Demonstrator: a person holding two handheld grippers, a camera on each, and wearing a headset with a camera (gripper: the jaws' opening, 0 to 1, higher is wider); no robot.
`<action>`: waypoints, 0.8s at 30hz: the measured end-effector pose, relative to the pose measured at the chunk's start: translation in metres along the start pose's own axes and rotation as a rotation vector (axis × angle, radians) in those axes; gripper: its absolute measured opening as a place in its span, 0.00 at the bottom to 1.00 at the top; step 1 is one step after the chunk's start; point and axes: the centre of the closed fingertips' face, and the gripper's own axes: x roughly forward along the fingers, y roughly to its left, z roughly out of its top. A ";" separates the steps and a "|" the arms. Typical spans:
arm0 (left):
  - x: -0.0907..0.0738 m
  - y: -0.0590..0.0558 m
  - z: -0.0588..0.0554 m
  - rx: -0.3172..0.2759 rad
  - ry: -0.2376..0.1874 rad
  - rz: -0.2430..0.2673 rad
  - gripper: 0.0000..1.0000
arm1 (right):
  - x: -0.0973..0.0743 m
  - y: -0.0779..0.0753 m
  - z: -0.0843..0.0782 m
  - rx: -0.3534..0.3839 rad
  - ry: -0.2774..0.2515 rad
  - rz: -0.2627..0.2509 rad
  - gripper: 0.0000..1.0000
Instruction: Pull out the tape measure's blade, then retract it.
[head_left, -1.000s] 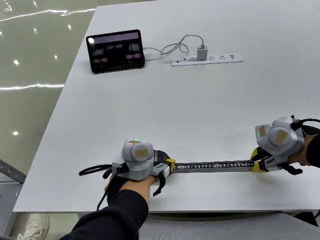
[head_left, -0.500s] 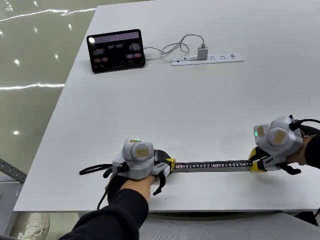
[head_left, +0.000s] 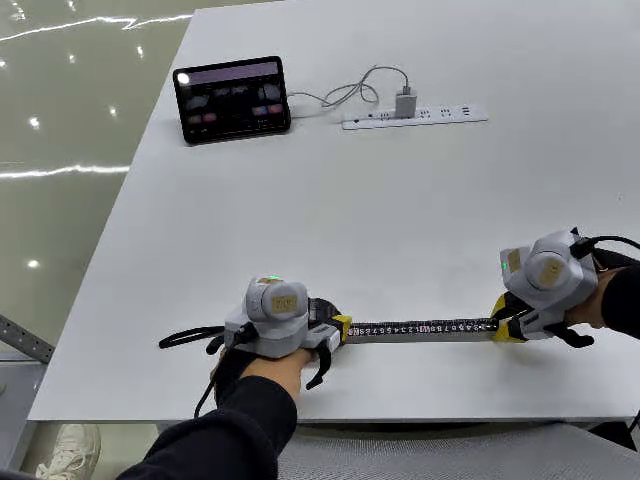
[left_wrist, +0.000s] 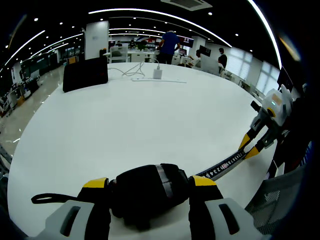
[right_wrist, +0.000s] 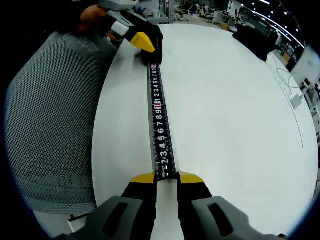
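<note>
Head view, lower left: left gripper (head_left: 335, 335) has its fingers (head_left: 342, 324) clamped round the case (head_left: 320, 312). Lower right, right gripper (head_left: 503, 330) pinches the blade (head_left: 420, 328) tip.

The left gripper (head_left: 335, 330) sits low and close to the body, with its jaws pointing to the right. They are closed tight on the black case (left_wrist: 145, 195) — one yellow tip on each side of it. The left hand (head_left: 272, 366) holds this gripper from behind, and a dark sleeve (head_left: 235, 430) runs back toward the body. The right gripper (head_left: 503, 328) is well apart from it, out to the right, with its jaws pointing back at the left one. They pinch the end of the blade (right_wrist: 160, 120) between their yellow tips. The right hand (head_left: 590, 308) holds it from the outer side.
</note>
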 end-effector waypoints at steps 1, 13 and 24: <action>0.000 0.000 0.000 0.000 0.000 0.000 0.59 | 0.000 0.000 0.001 0.001 -0.003 -0.001 0.11; 0.000 0.000 0.000 0.001 0.000 0.000 0.59 | 0.004 0.000 0.007 -0.001 -0.012 -0.004 0.11; 0.000 0.000 0.000 0.001 0.001 -0.001 0.59 | 0.004 0.003 0.015 0.009 -0.024 -0.007 0.11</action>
